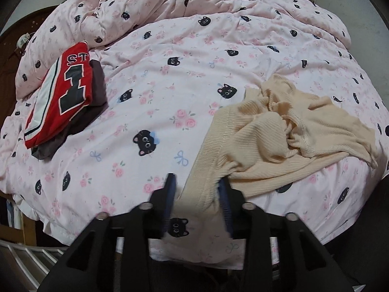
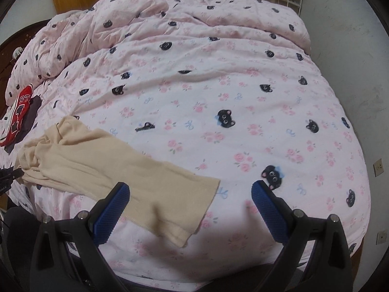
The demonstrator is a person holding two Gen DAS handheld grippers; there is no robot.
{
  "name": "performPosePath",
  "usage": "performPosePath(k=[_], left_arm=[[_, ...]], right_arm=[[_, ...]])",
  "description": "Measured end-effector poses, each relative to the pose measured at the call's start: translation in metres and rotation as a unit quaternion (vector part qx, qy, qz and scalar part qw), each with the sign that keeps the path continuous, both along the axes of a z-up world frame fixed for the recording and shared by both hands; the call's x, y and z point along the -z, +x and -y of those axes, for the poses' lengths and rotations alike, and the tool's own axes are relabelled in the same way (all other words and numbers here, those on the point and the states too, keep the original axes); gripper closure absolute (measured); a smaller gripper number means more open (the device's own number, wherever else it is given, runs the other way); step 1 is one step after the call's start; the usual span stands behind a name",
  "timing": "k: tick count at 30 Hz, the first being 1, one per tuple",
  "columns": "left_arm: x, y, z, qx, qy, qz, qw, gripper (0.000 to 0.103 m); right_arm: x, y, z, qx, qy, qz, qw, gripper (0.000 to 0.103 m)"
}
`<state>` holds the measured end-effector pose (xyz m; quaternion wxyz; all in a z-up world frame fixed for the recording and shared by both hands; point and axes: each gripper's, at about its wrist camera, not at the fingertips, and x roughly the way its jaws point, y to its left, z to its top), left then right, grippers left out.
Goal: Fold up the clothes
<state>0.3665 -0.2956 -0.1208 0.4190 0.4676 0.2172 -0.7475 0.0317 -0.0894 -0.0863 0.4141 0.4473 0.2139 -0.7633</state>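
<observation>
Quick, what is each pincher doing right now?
Left gripper: open, ribbed cream knit sweater hem between its jaws, not pinched.
Right gripper: open, empty, over the sweater's sleeve.

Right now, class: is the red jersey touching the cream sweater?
Apart. The left wrist view shows the red jersey and cream sweater separated by bare pink duvet.

left tongs [image 1: 197,189] blurred; brown garment [image 1: 97,92] (mostly hidden) under red jersey [image 1: 65,90].

jersey [image 1: 60,92] left of sweater [image 1: 279,131]
</observation>
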Motion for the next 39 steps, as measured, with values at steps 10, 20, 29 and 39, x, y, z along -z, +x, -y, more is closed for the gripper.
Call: performPosePath(k=[10,20,29,39], left_arm=[[-0.033,-0.009,0.049,0.001,-0.017,-0.065,0.9977,0.049],[0.019,-0.09,0.08,0.078,0.041,-0.047,0.9951,0.05],[0.042,-0.099,0.074,0.083,0.07,-0.058,0.9924,0.072],[0.038,-0.098,0.058,0.08,0.045,-0.069,0.9934,0.091]], right_arm=[[0.018,0.0,0.003,0.006,0.022,0.012,1.0,0.001],[0.029,-0.008,0.005,0.012,0.038,0.012,0.999,0.001],[0.04,-0.018,0.01,0.015,0.042,0.022,0.999,0.001],[0.049,-0.02,0.011,0.016,0.045,0.035,0.998,0.001]])
